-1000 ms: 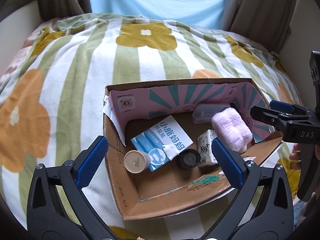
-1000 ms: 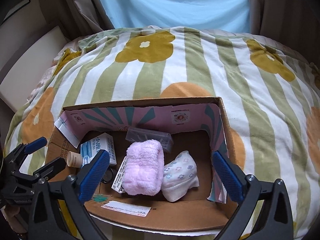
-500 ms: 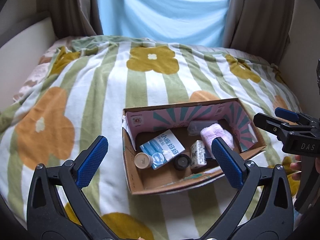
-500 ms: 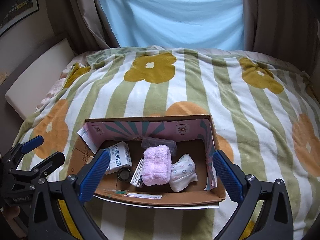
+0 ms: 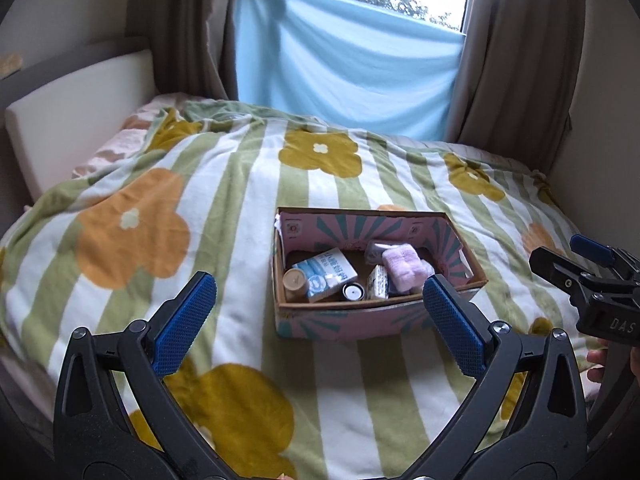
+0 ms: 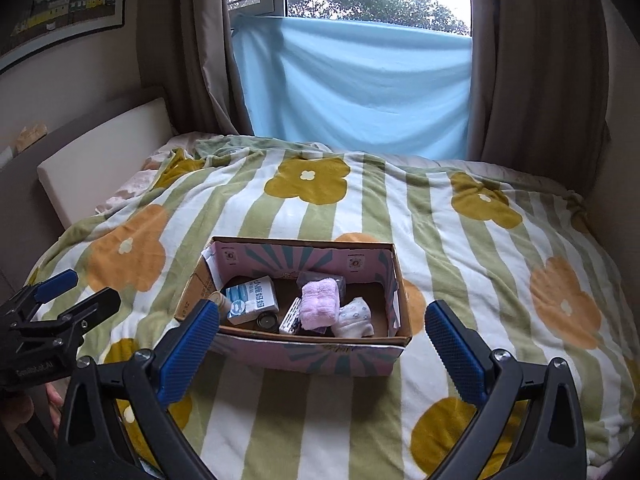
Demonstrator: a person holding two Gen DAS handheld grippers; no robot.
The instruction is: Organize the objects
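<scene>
Both grippers, left and right, seemingly level, jaws spread, above blanket

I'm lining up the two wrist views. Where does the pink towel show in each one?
Left wrist: the pink towel lies right of centre, in the right half of the box, beside the right finger's tip.
Right wrist: the towel sits at centre, mid-box, left of the white patterned cloth.
Shared landmark: the blue-and-white carton at the box's left end.
</scene>
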